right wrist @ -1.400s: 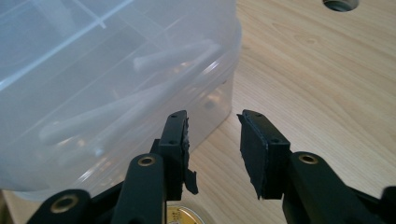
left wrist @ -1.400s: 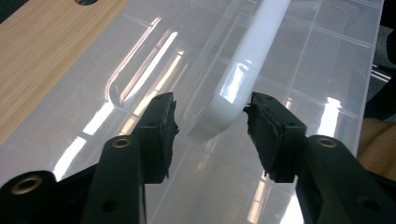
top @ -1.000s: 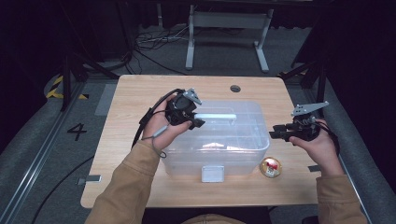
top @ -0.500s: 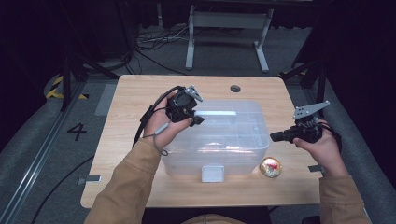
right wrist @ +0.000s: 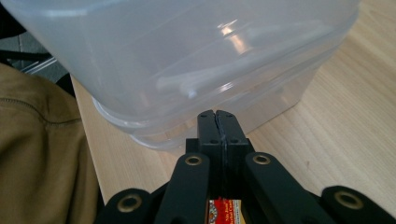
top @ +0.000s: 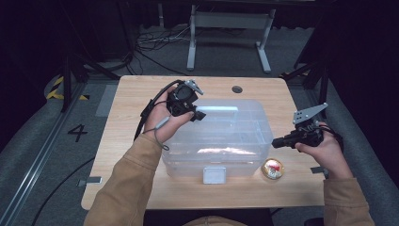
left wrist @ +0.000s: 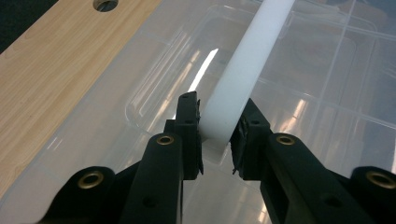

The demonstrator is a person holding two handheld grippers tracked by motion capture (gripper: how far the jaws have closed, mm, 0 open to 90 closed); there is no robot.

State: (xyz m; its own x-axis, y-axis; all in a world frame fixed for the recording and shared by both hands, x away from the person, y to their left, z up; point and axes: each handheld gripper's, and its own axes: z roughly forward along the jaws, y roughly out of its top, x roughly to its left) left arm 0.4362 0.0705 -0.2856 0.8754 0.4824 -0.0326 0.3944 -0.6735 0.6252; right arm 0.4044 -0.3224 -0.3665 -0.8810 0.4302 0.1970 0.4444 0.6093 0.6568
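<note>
The clear plastic storage box (top: 221,141) sits lid-on in the middle of the pale wooden table (top: 122,108), and its white bar handle (left wrist: 243,70) on the lid is the thing being worked. The left gripper (left wrist: 215,140) has come over the box's far left part and its jaws are closed partway around the near end of that handle, a pad on each side touching it; gripping at the handle gives, I judge, a way to steady or lift the lid while the other hand works at the side. The right gripper (right wrist: 217,122) is level with the box's right end wall, just beside it and apart from it, with its jaws having just snapped together on nothing. Pinched to a narrow tip like this, it looks meant for poking or prying at the lid rim or a latch rather than grasping. Near that gripper, toward the person, a small round red-and-white tin (top: 273,168) lies on the table just beside the box's front right corner. A grey clip (top: 214,174) sits on the box's front wall.
</note>
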